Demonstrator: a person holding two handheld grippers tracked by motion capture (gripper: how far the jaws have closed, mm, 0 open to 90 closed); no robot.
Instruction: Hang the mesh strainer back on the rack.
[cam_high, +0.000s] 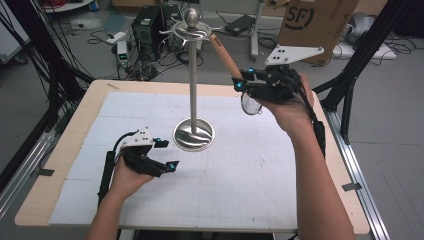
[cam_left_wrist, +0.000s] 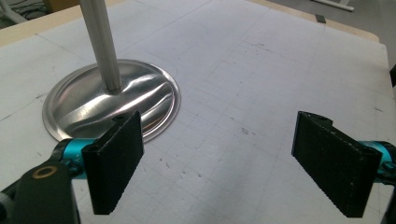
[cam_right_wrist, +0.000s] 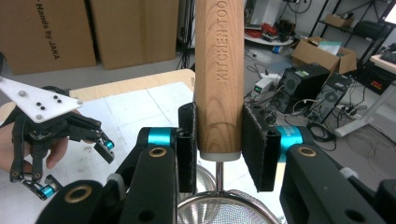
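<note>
The right tool pinches the wooden handle of a strainer, whose mesh bowl hangs below the jaws. In the high view the handle tip is up by the hooks of the steel stand, seemingly not yet hung. The left tool, jaws spread and empty, rests on the bench beside the stand's base.
</note>
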